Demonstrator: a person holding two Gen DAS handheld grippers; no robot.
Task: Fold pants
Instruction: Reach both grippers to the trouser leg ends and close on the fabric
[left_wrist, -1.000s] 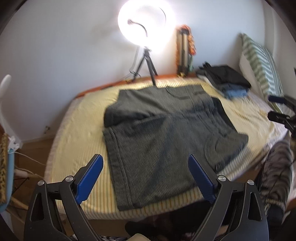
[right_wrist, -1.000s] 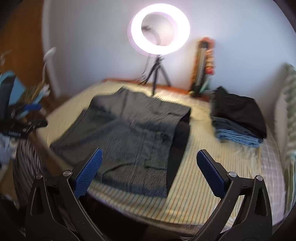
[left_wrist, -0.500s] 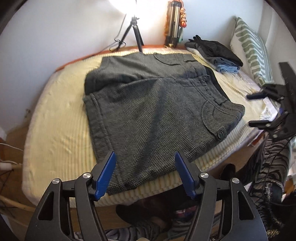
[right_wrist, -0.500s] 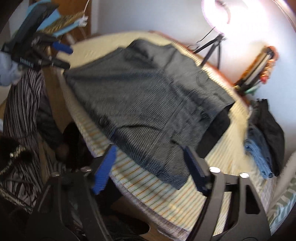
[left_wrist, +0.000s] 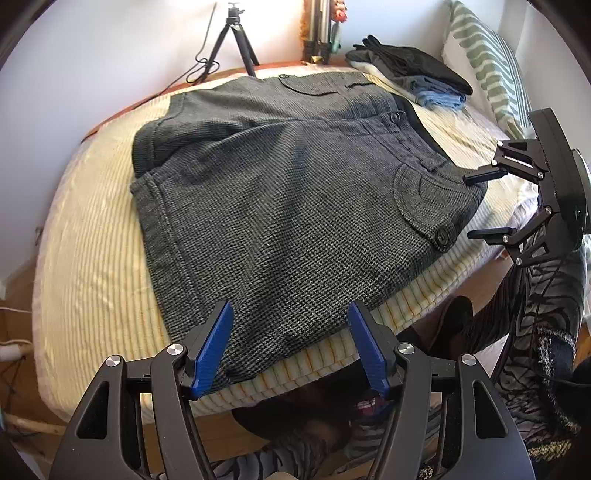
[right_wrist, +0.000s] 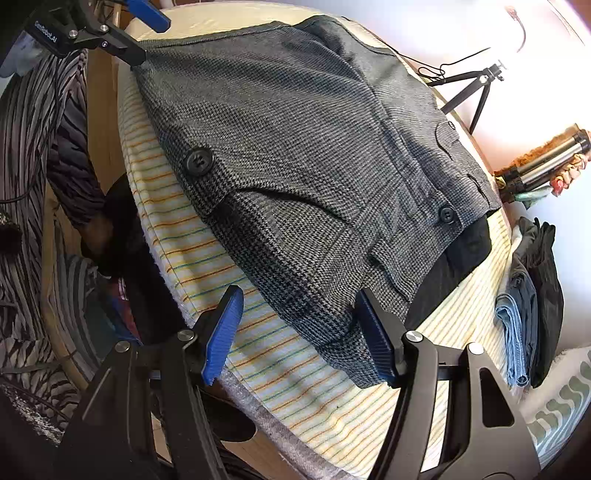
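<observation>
Dark grey woven pants (left_wrist: 295, 206) flat on striped yellow bedspread (left_wrist: 92, 258), unfolded. Left gripper (left_wrist: 290, 343) spread, empty; right gripper (right_wrist: 299, 328) closing, nothing pinched. Folding not begun.

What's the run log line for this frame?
phase: approach | pants: flat on bed | left gripper: open over hem | right gripper: closing, nothing gripped

White wall (left_wrist: 92, 55), striped bed (left_wrist: 92, 258), possibly wooden floor (left_wrist: 22, 295).
</observation>
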